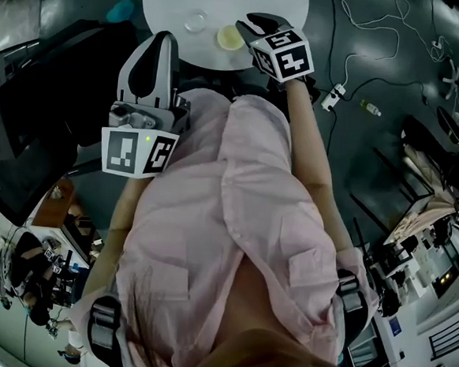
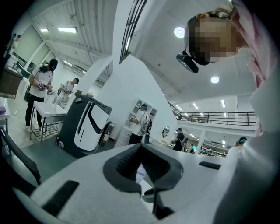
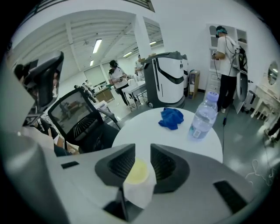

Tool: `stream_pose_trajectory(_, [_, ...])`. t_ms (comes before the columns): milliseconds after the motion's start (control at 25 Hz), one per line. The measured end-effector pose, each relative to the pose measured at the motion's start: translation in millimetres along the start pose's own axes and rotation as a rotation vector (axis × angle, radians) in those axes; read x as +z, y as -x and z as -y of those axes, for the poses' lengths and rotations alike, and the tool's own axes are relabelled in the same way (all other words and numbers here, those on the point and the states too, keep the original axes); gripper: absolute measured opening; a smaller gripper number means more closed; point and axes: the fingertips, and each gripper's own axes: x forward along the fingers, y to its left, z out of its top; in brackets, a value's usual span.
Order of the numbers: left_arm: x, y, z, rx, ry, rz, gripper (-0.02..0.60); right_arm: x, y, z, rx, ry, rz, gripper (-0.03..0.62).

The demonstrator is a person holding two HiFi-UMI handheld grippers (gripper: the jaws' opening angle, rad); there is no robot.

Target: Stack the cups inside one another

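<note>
Your right gripper [image 3: 142, 151] stands open around a white cup [image 3: 138, 175], pale yellow inside, on the round table [image 3: 144, 127]. A clear cup [image 1: 196, 20] sits near it. Your left gripper [image 2: 141, 151] is closed, holding nothing.
</note>
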Motion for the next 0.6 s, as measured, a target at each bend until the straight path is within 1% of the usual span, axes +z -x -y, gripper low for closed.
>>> stream_pose_trajectory(240, [-1.0, 3.7, -6.4, 0.015, 0.009, -0.001, 0.015, -33.7, -33.6, 0.0, 0.04, 0.017, -0.153, 0.124])
stream_pose_trajectory(480, [1.0, 4.6, -15.5, 0.037, 0.02, -0.002, 0.015, -49.2, -51.6, 0.2, 0.064, -0.028, -0.223, 0.129])
stream_pose_trajectory(600, [1.4, 3.8, -19.9, 0.045, 0.024, -0.003, 0.015, -59.9, -57.2, 4.1, 0.054, -0.039, -0.273, 0.129])
